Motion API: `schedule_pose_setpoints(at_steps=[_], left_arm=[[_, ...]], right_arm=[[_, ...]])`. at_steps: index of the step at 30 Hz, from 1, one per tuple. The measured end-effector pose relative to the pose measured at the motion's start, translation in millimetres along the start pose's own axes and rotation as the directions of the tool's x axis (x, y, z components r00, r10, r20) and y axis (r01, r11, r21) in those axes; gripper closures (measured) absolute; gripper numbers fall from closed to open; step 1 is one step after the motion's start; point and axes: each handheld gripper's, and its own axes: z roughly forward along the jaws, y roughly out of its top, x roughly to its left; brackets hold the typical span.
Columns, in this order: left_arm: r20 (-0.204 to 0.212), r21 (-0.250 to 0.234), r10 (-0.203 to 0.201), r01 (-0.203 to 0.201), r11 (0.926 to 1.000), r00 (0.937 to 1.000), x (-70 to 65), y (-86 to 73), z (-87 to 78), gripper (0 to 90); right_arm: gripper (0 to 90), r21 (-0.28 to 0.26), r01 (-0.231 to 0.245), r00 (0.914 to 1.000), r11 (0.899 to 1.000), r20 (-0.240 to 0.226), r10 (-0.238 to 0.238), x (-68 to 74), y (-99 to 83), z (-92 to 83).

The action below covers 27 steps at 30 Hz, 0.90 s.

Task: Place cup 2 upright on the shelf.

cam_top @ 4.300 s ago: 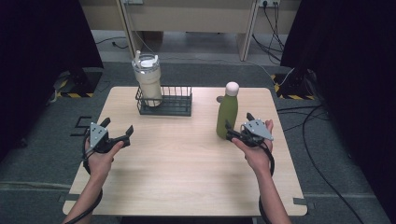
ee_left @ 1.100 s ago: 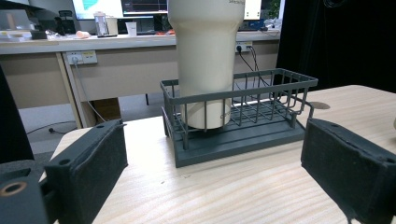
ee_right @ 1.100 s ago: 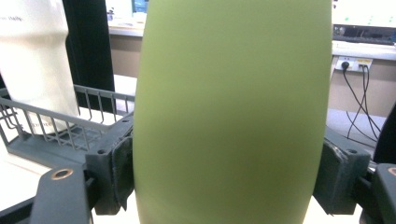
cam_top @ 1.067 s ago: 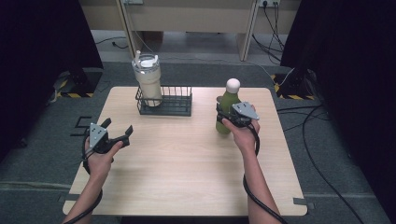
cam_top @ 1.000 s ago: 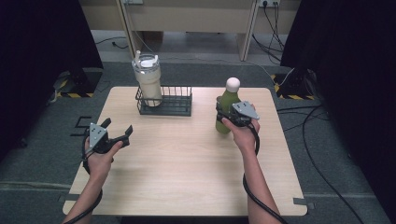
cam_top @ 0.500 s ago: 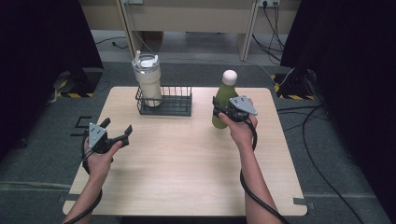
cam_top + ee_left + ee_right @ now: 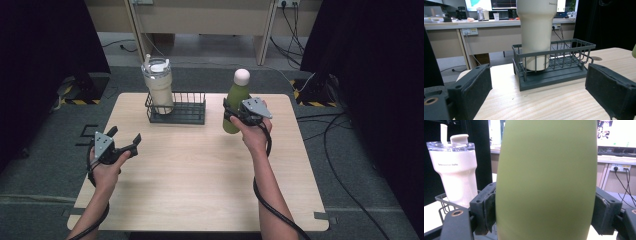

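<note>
A green bottle (image 7: pixel 234 102) with a pale round cap stands upright in my right gripper (image 7: pixel 235 114), which is shut on its lower body, right of the wire basket. In the right gripper view the bottle (image 7: pixel 546 180) sits between the two pads (image 7: pixel 489 207), pressed from both sides. The bottle looks raised a little off the table. My left gripper (image 7: pixel 125 141) is open over the table's left edge with nothing in it. Its own view has the black jaws wide apart, facing the basket.
A dark wire basket (image 7: pixel 176 109) stands at the back of the wooden table (image 7: pixel 200 175), with a cream tumbler (image 7: pixel 159 87) upright in its left end. The tumbler (image 7: pixel 536 37) and basket (image 7: pixel 564 75) lie ahead of the left gripper. Cables run on the floor to the right.
My right gripper closed on the green bottle, then carried it up and slightly left toward the basket. The left gripper has stayed where it was.
</note>
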Motion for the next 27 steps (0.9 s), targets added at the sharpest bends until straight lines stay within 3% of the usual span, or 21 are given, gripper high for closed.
schedule_pose_setpoints(at_steps=[27], left_arm=[[-0.015,-0.009,-0.007,0.007,0.9999,0.9999,3.3,1.9,-2.2,5.8]], right_arm=[[22.0,-0.02,-0.006,0.9994,1.0,-0.035,0.005,20.2,17.5,18.6]])
